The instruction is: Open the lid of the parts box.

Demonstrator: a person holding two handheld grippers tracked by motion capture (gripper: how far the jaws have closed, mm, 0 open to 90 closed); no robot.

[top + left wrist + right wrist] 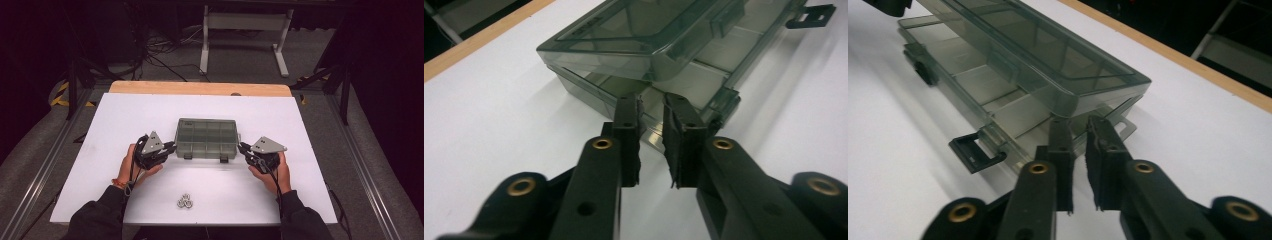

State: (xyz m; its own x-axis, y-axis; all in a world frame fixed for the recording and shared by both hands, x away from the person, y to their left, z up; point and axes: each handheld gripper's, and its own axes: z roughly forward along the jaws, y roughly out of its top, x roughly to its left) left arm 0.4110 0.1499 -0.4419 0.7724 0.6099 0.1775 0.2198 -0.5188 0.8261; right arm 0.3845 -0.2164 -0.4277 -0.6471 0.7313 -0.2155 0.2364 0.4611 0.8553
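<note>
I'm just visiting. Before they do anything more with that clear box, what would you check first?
1. Latches undone: ok, they hang open.
2. Lid lifted off the box: ok, front edge raised.
3. Left gripper at the box's end: ok, jaws slightly apart, nothing between them.
4. Right gripper at the other end: ok, same.
5. Lid steady if let go: cannot tell.
6. Metal nuts at hand: ok, on the table near its front edge.

Organizer box (206, 138): smoky translucent glossy plastic. Tabletop (125, 120): matt white, wooden edge (200, 88).
</note>
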